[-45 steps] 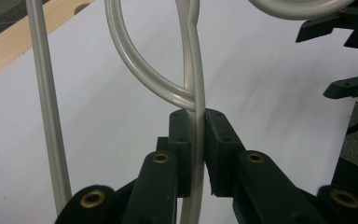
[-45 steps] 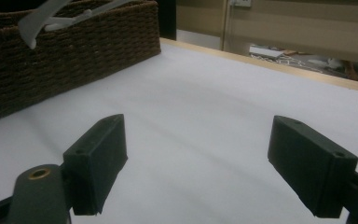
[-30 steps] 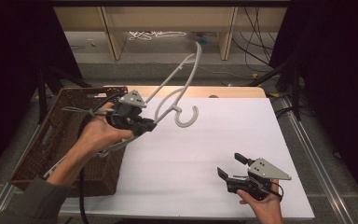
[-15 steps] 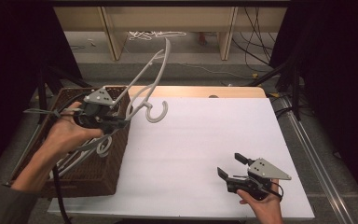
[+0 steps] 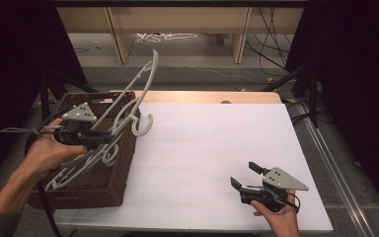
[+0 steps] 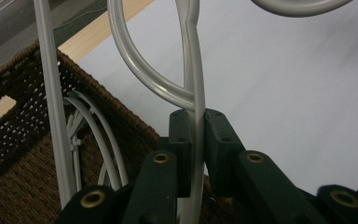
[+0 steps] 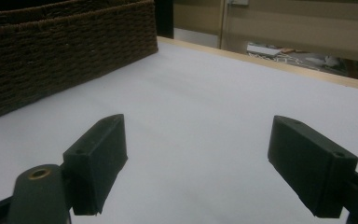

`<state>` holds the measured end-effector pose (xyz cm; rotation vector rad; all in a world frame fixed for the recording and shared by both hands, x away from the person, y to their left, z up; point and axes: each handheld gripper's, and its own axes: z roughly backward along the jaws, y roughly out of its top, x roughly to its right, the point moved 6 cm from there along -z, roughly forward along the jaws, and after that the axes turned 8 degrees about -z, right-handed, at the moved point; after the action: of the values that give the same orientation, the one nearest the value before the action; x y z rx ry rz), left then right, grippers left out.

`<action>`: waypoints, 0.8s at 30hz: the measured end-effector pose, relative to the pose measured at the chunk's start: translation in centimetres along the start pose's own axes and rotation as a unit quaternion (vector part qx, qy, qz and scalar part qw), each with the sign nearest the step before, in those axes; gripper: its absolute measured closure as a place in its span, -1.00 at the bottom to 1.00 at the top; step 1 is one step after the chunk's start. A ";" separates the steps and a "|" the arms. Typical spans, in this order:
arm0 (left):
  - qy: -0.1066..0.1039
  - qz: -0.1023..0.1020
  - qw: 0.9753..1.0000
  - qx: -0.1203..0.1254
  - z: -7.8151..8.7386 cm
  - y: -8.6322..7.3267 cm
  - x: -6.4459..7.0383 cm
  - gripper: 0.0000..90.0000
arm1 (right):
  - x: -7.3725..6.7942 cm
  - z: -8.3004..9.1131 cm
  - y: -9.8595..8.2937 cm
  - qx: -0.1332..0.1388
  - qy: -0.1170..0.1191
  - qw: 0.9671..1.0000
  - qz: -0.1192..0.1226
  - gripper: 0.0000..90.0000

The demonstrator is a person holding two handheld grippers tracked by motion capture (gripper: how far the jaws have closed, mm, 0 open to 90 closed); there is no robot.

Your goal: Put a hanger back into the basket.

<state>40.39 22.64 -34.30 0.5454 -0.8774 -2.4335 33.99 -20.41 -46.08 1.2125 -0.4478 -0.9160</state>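
The left tool (image 5: pixel 109 139) is clamped on a grey hanger (image 5: pixel 137 94) above the wicker basket (image 5: pixel 103 180); the right tool (image 5: pixel 245 175) rests spread wide on the white table (image 5: pixel 207 148).

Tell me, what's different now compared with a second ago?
The left tool, still clamped on the grey hanger, has carried it leftward from above the white table to over the wicker basket, where other hangers lie. The right tool stayed open near the table's front right.

Glossy plastic hanger (image 6: pixel 192 70); rough woven basket (image 7: pixel 70 51).
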 end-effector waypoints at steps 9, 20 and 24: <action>-0.003 0.020 1.000 -0.005 -0.4 -2.7 -0.8 0.82 | 0.0 -0.1 0.0 0.003 0.001 1.000 0.001 -0.55; -0.004 0.025 1.000 -0.015 -0.6 -5.3 -1.6 0.82 | -0.1 -0.2 -0.1 0.006 0.005 1.000 -0.005 -0.55; -0.009 0.033 0.999 -0.019 -0.7 -6.2 -1.7 0.82 | 0.0 -0.2 -0.1 0.000 0.000 1.000 -0.002 -0.55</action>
<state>40.20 27.40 -38.65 0.4749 -0.8415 -2.3942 34.06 -20.28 -46.23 1.2142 -0.4463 -0.9201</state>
